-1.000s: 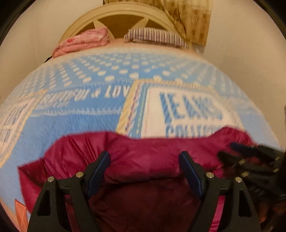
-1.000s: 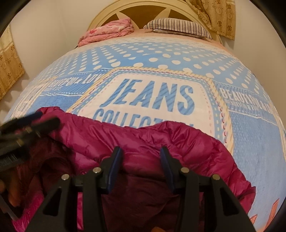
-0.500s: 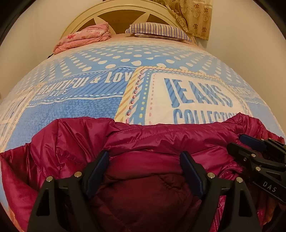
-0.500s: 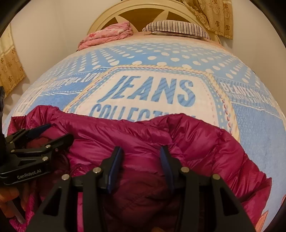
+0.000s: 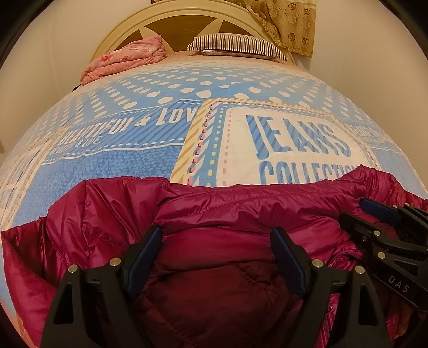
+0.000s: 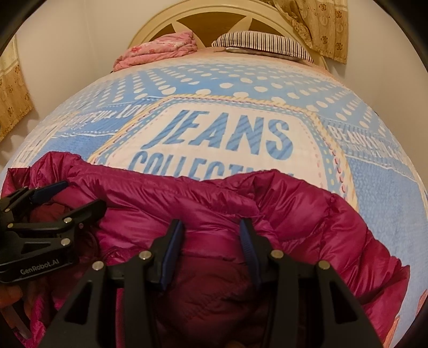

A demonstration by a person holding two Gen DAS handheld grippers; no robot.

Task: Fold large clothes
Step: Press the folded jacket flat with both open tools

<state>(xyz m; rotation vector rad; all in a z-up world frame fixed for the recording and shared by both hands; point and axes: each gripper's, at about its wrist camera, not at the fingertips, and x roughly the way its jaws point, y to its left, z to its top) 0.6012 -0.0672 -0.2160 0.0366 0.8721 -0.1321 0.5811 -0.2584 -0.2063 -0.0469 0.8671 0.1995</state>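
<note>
A magenta puffer jacket (image 5: 240, 211) lies bunched at the near end of the bed; it also fills the bottom of the right wrist view (image 6: 214, 203). My left gripper (image 5: 216, 241) is open, its jaws wide apart over a fold of the jacket. My right gripper (image 6: 211, 233) is also open, jaws apart with jacket fabric between them. Each gripper shows in the other's view: the right one (image 5: 385, 227) at the right edge, the left one (image 6: 50, 208) at the left edge.
The bed has a blue and white blanket (image 5: 281, 139) printed with "JEANS COLLECTION". A pink folded quilt (image 5: 125, 59) and a striped pillow (image 5: 238, 45) lie at the cream headboard (image 5: 187, 16). Curtains (image 6: 318, 24) hang at the back right, walls on both sides.
Both grippers have come down and forward with the jacket, which now lies spread lower on the blanket. The jaws stay apart as before.
</note>
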